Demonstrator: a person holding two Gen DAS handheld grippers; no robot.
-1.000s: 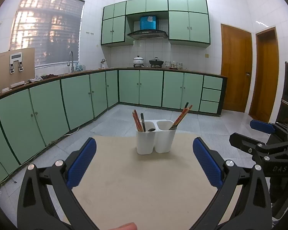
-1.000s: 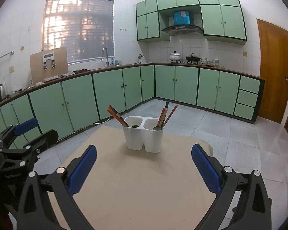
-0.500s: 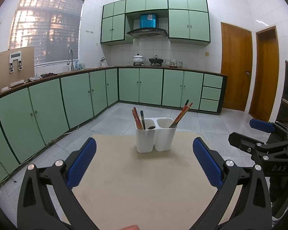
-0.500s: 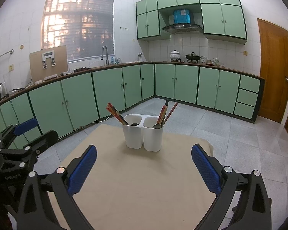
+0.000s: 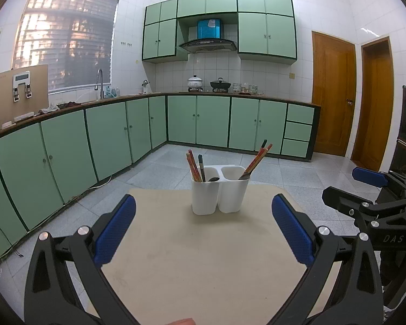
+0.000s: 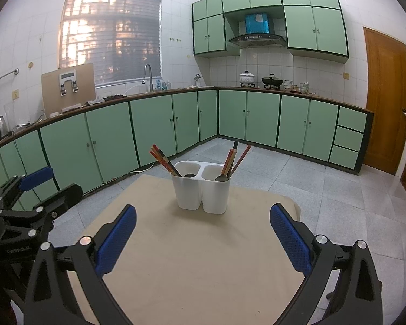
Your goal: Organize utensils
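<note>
A beige table (image 5: pixel 203 260) is bordered by green base cabinets (image 5: pixel 67 146) at left and far, and two wooden doors (image 5: pixel 333 94) at far right. One white two-compartment holder (image 5: pixel 219 192) is set upright toward the table's far edge. Chopsticks (image 5: pixel 193 163) and a dark utensil are seen in its left compartment; chopsticks and a spoon in the right. The left gripper (image 5: pixel 203 224) and right gripper (image 6: pixel 203 230) are both spread wide with nothing held, near the table's near edge. Nothing is interposed between them and the holder.
</note>
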